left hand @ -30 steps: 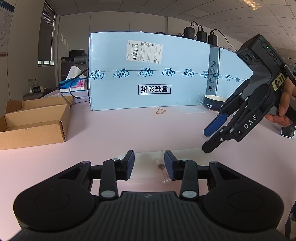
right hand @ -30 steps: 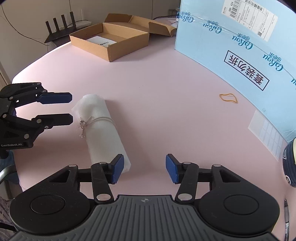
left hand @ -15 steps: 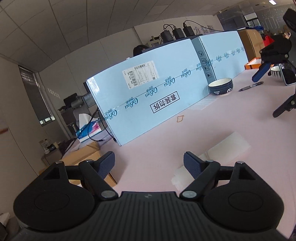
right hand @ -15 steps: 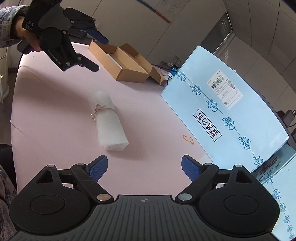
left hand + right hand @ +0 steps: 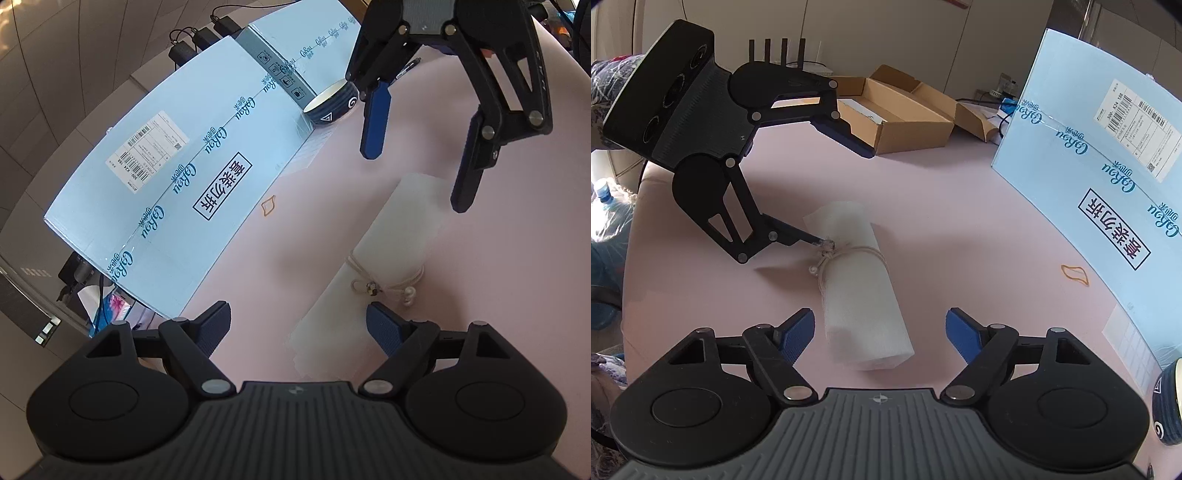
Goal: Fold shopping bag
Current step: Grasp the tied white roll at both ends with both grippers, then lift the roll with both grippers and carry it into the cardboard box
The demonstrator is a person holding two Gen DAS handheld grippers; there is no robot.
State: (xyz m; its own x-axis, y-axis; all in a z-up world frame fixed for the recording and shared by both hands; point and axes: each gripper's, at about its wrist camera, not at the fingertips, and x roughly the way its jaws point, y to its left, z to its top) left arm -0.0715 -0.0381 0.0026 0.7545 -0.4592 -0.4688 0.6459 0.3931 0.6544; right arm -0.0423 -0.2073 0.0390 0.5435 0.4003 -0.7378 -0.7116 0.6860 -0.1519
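Observation:
The white shopping bag [image 5: 858, 280] lies rolled up on the pink table, bound round its middle by a cream cord with beads [image 5: 827, 254]. It also shows in the left wrist view [image 5: 388, 258]. My left gripper [image 5: 297, 325] is open and empty over the roll's near end; in the right wrist view [image 5: 842, 195] its lower fingertip touches the cord knot. My right gripper [image 5: 879, 328] is open and empty over the roll's other end; it shows in the left wrist view [image 5: 417, 177] above the roll.
A large light-blue carton [image 5: 177, 177] stands along the table's far side. A rubber band [image 5: 1075, 275] lies near it. A dark bowl [image 5: 330, 103] sits further on. Open cardboard boxes [image 5: 897, 114] lie at the table's far end.
Both grippers have swung back down over the rolled bag from raised positions. Each stays open. The bag has not moved.

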